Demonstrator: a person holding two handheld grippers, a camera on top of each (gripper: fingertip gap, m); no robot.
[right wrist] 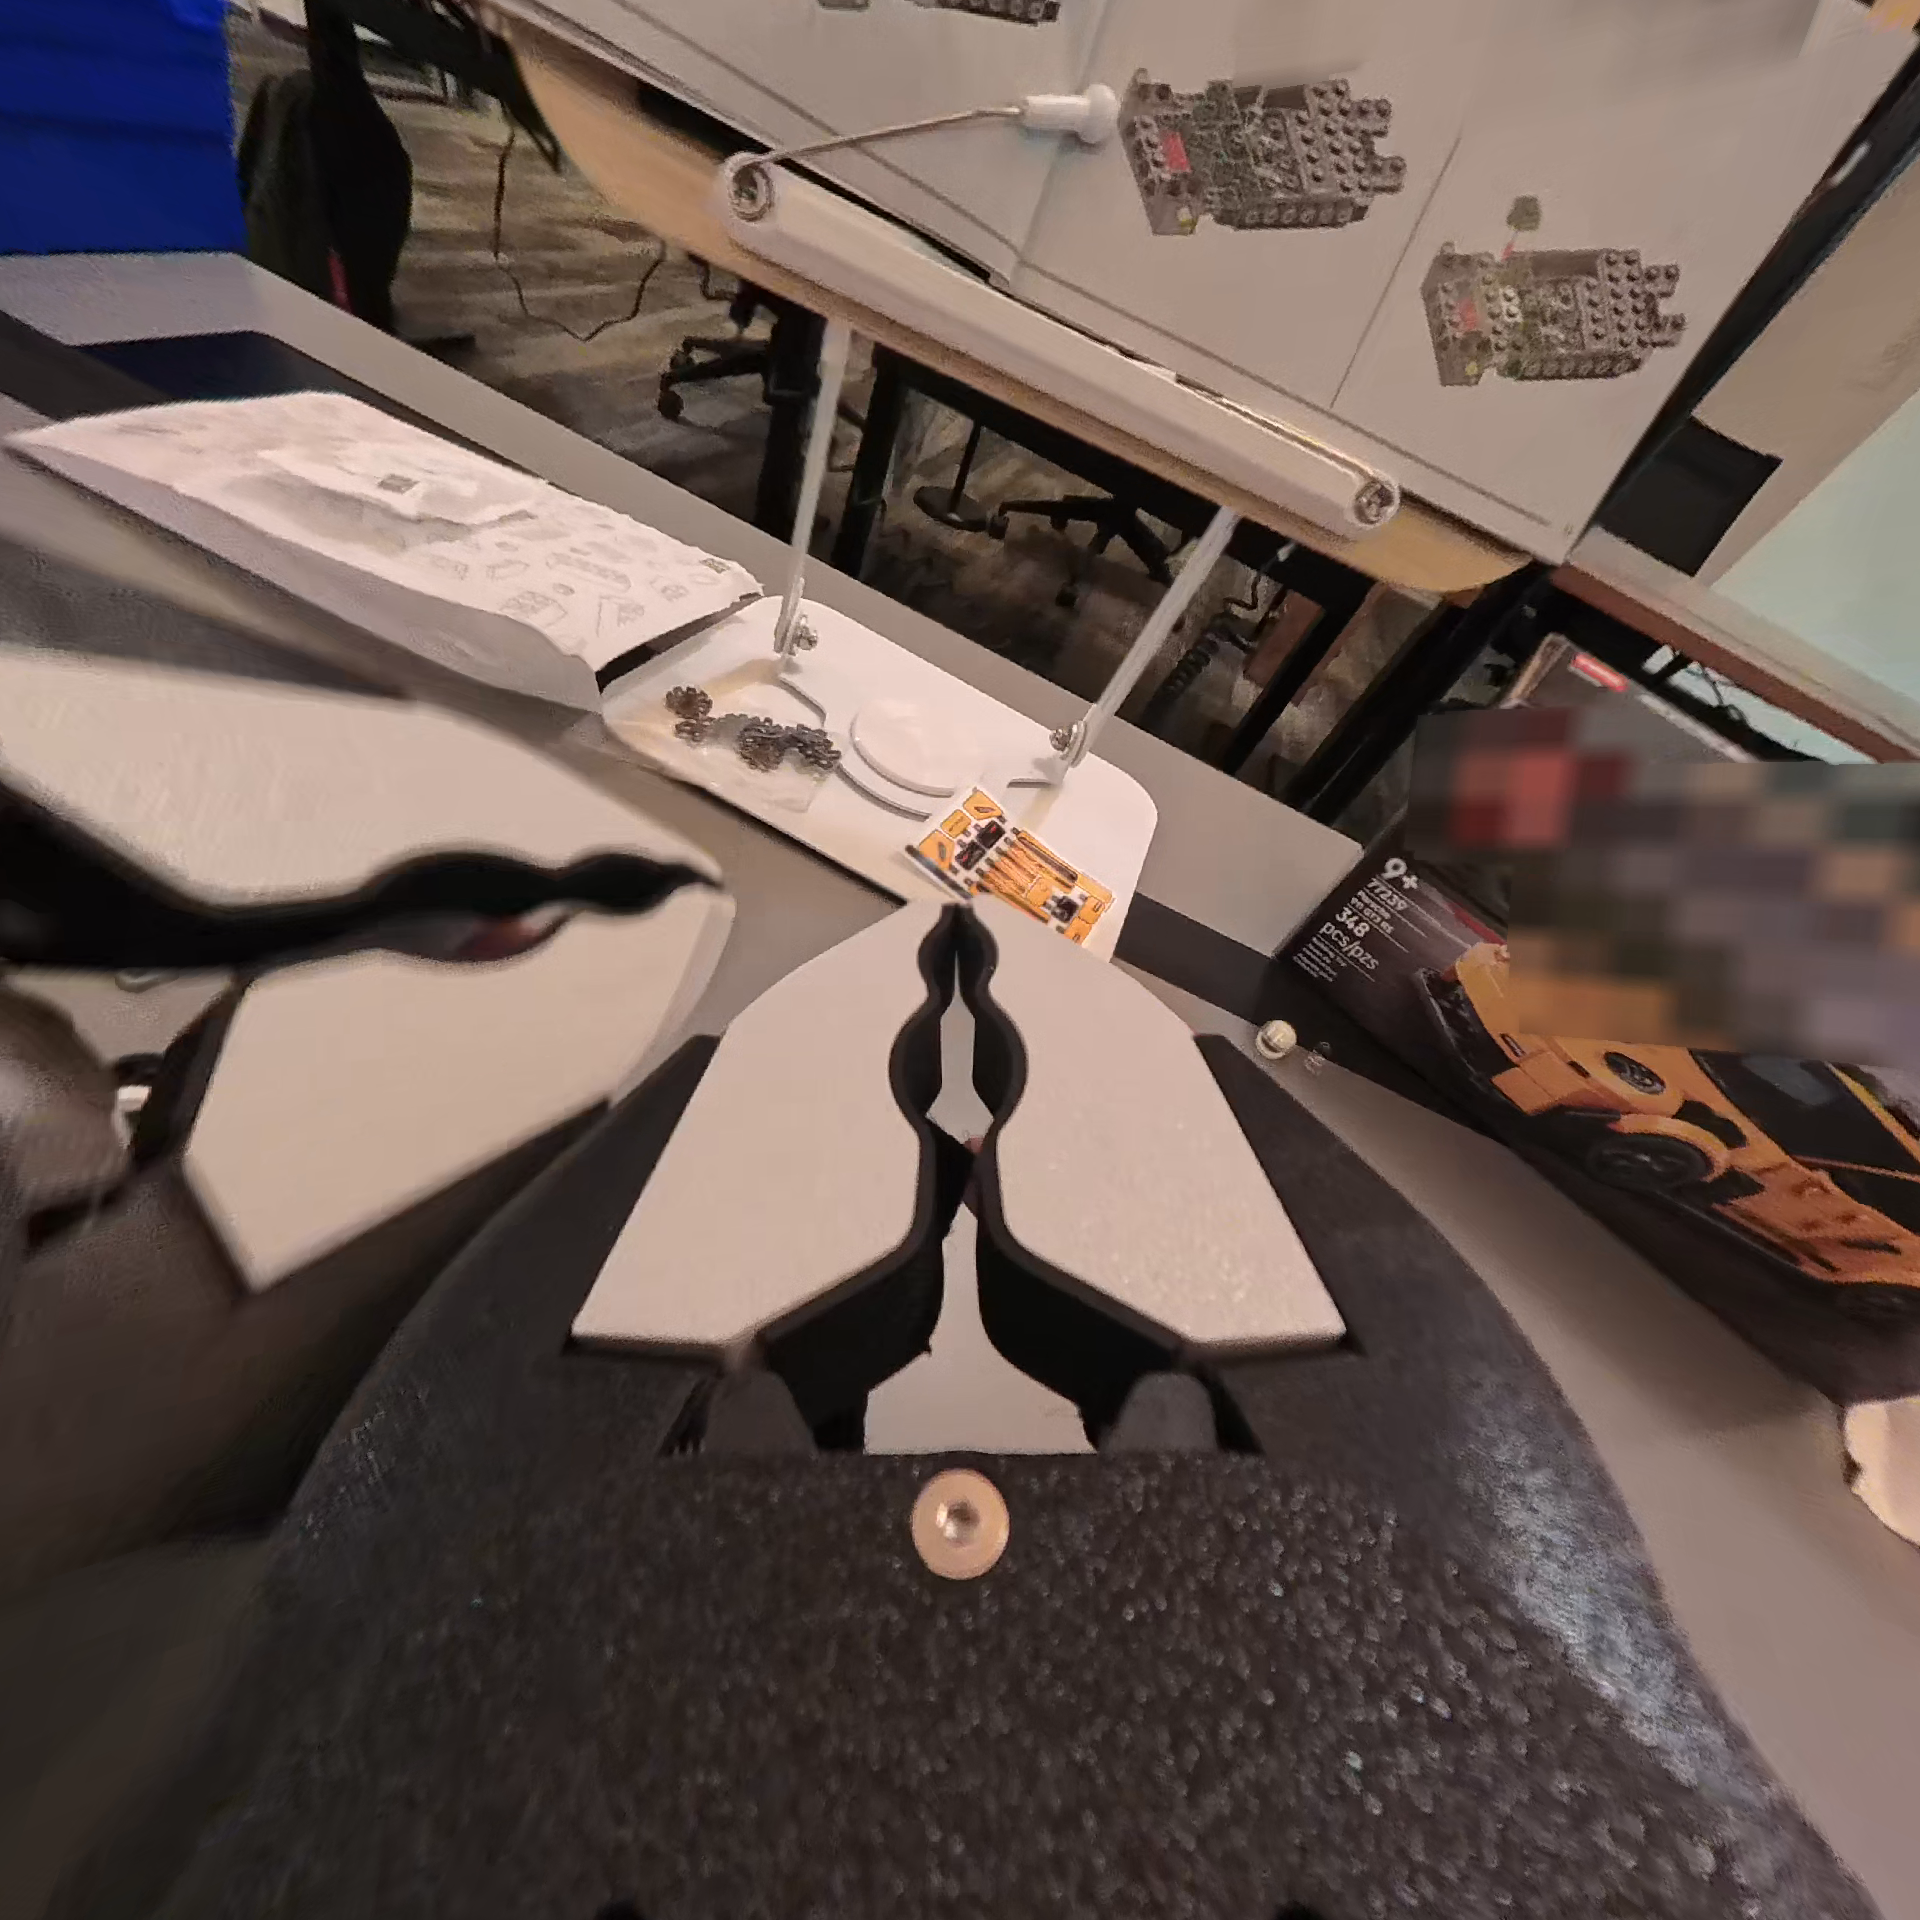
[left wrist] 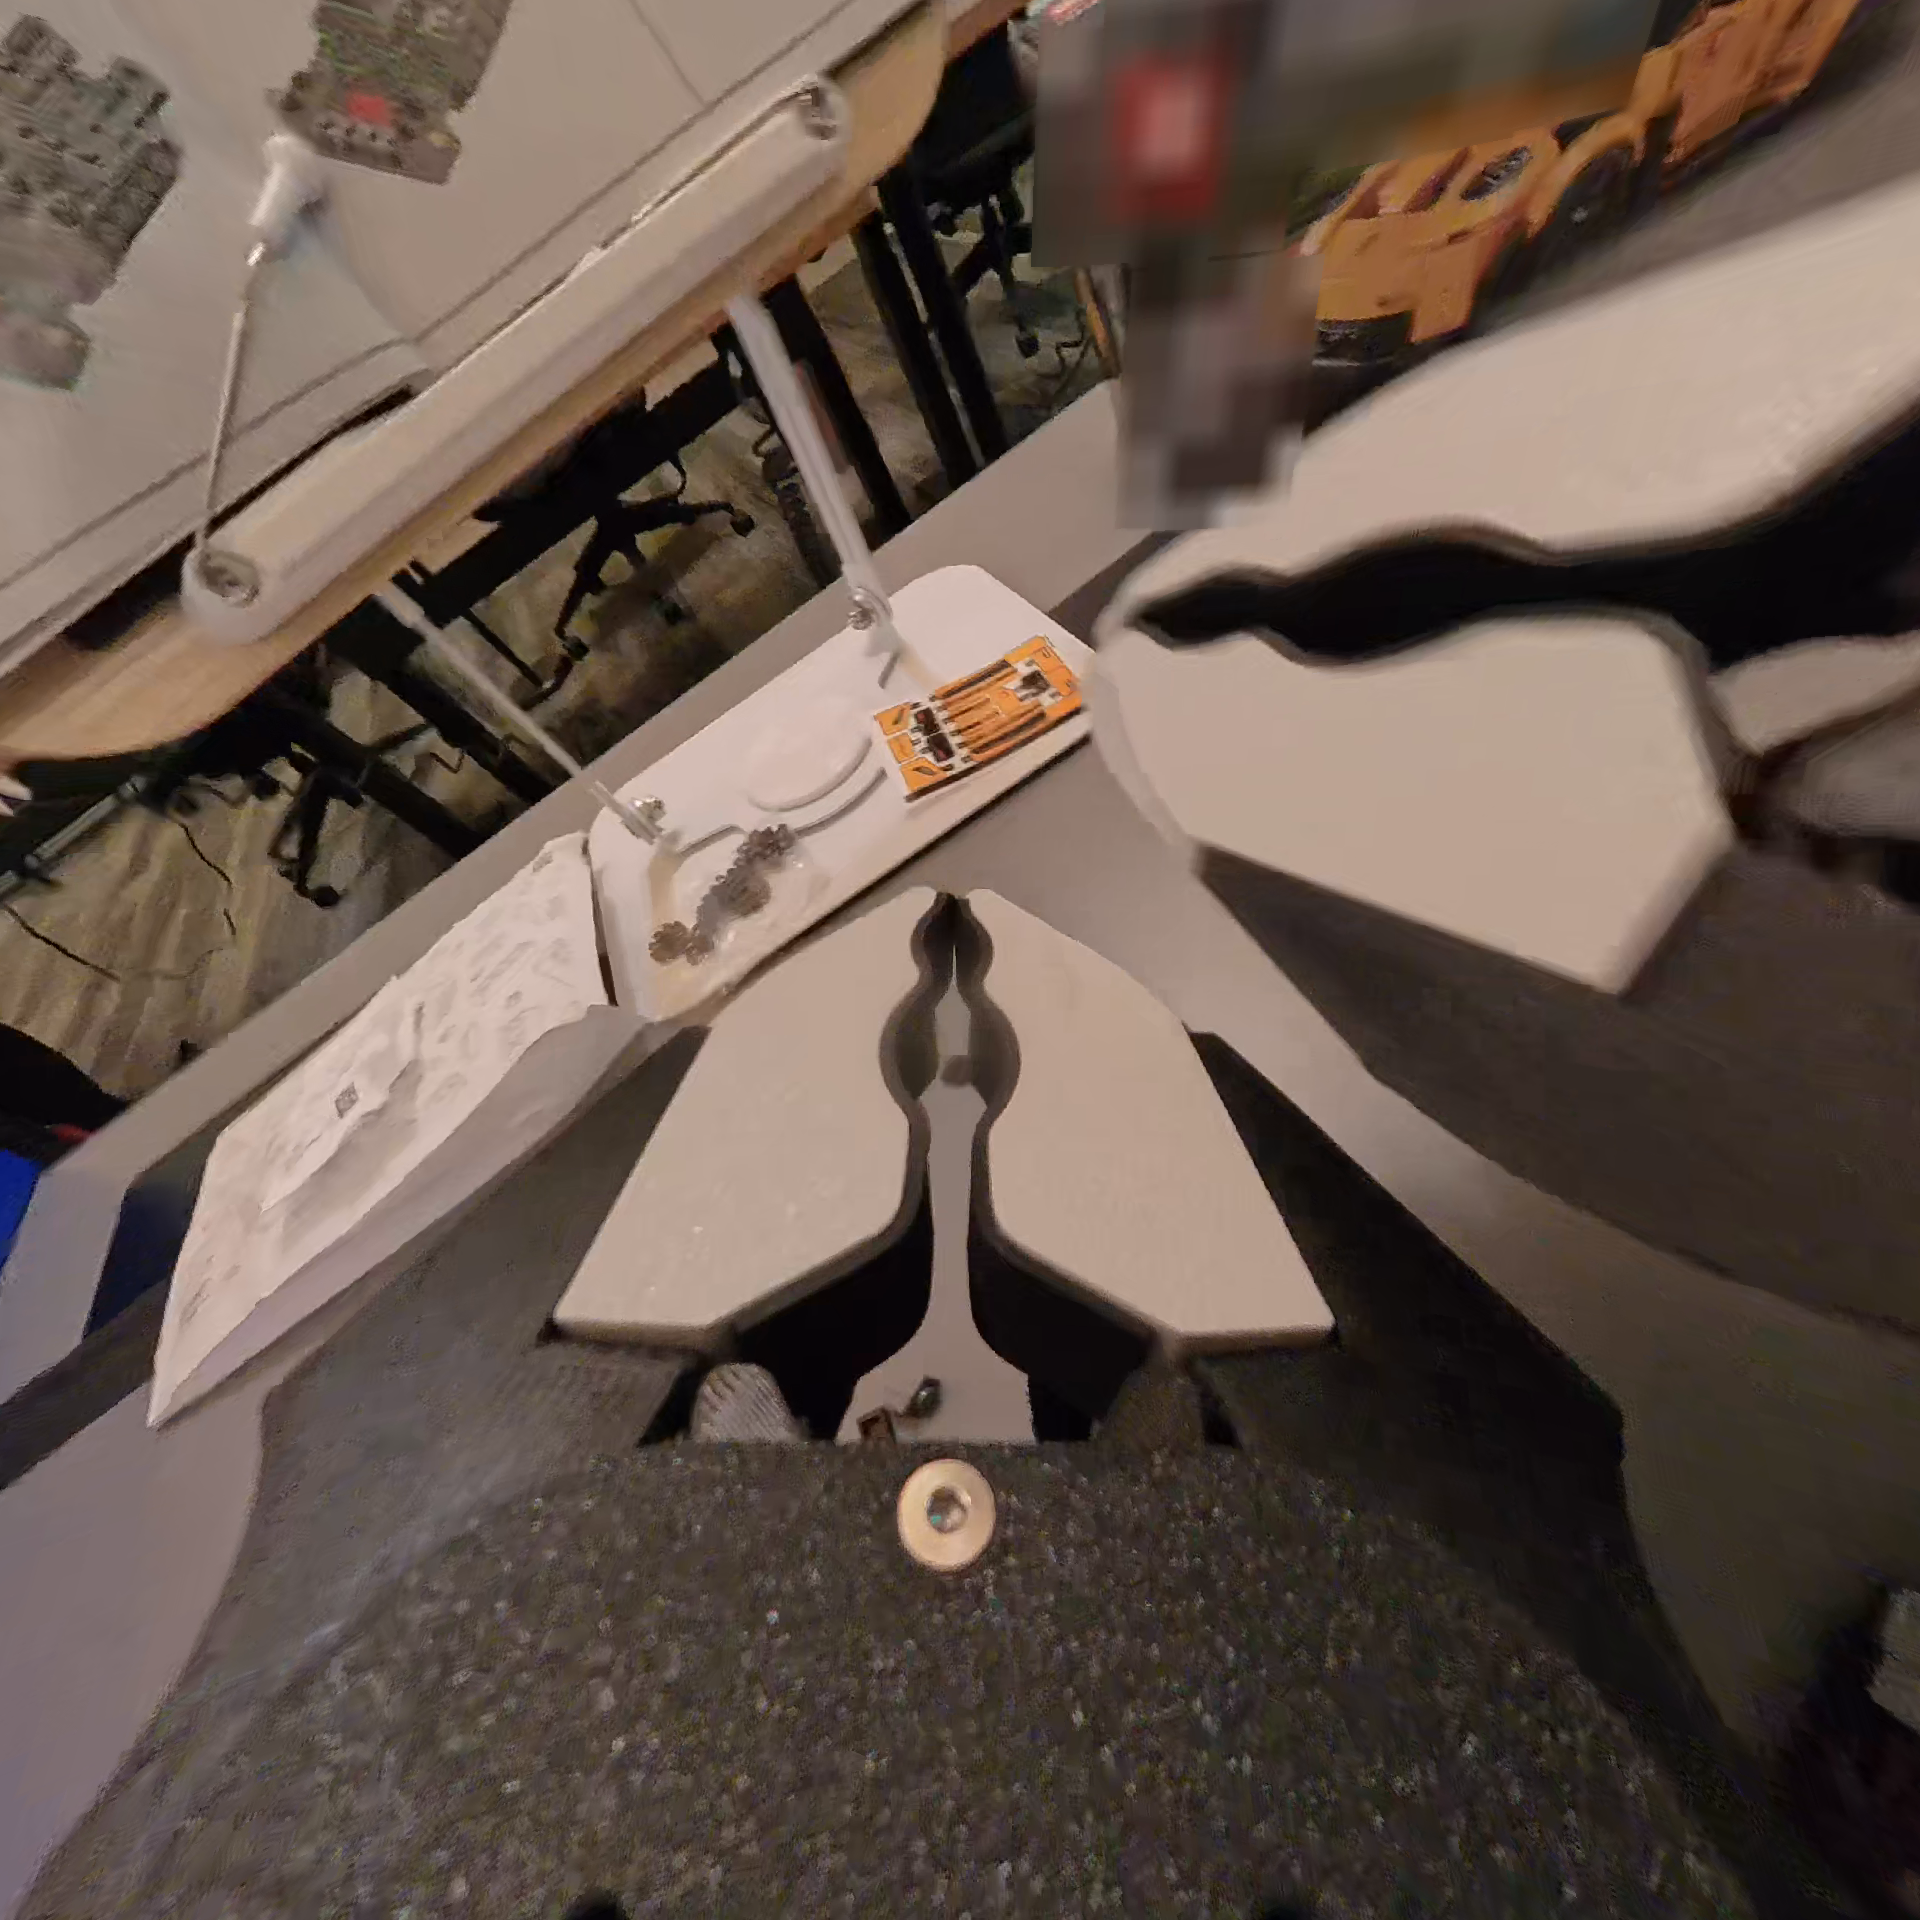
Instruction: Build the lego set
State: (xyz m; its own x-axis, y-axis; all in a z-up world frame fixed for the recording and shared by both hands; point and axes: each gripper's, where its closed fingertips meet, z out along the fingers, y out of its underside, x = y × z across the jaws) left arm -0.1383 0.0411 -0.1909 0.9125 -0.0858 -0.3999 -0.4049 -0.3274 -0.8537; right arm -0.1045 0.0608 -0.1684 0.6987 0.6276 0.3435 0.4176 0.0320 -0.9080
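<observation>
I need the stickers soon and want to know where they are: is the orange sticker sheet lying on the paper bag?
No, the orange sticker sheet lies on the white stand base, apart from the paper bag.

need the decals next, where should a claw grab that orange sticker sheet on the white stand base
Take the orange sticker sheet by its near edge, which lies at the rim of the white stand base, coming in low from the table side. It lies flat and thin, so only an edge offers purchase. Both claws are shut and would need opening.
</observation>
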